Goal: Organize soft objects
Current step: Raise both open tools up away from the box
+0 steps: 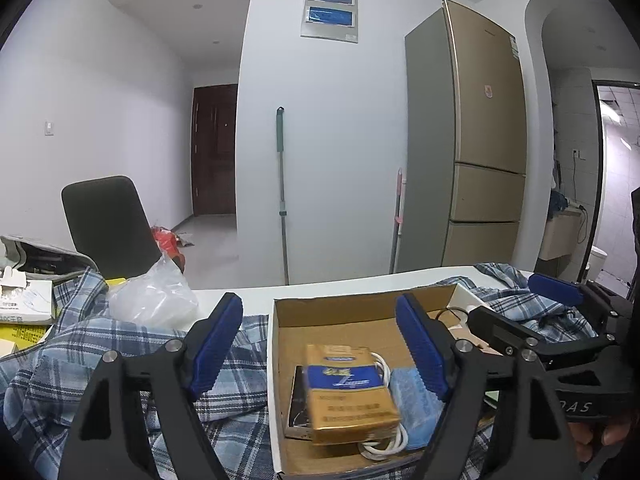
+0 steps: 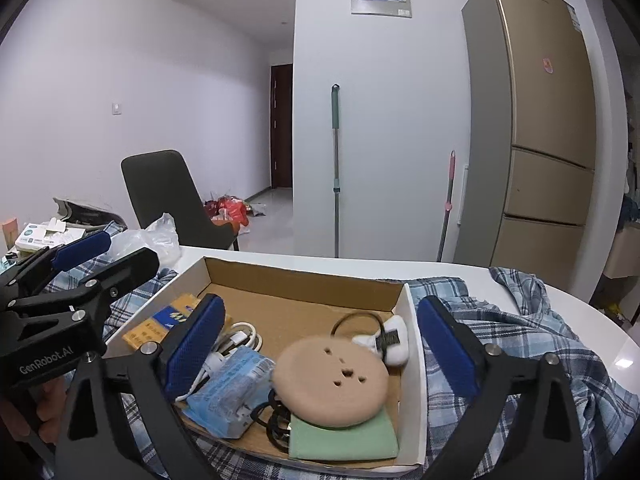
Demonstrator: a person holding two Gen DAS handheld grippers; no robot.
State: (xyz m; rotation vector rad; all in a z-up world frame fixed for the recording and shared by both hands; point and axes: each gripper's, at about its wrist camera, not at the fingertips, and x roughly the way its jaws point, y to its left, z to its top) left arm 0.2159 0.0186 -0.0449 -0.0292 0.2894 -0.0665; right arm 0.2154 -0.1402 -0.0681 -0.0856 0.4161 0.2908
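Both grippers, left gripper (image 1: 320,344) and right gripper (image 2: 320,344), hung wide apart and empty over the cardboard box (image 2: 304,280) resting on a plaid shirt (image 2: 520,320).

One box (image 2: 412,380); one plaid shirt (image 2: 520,336); two tissue packs (image 2: 232,392); one chair (image 2: 168,196).

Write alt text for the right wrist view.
The open right gripper hovers over a cardboard box holding a tan round pad on a green cloth, a blue tissue pack and white cables. A plaid shirt lies around the box; the left gripper is at left.
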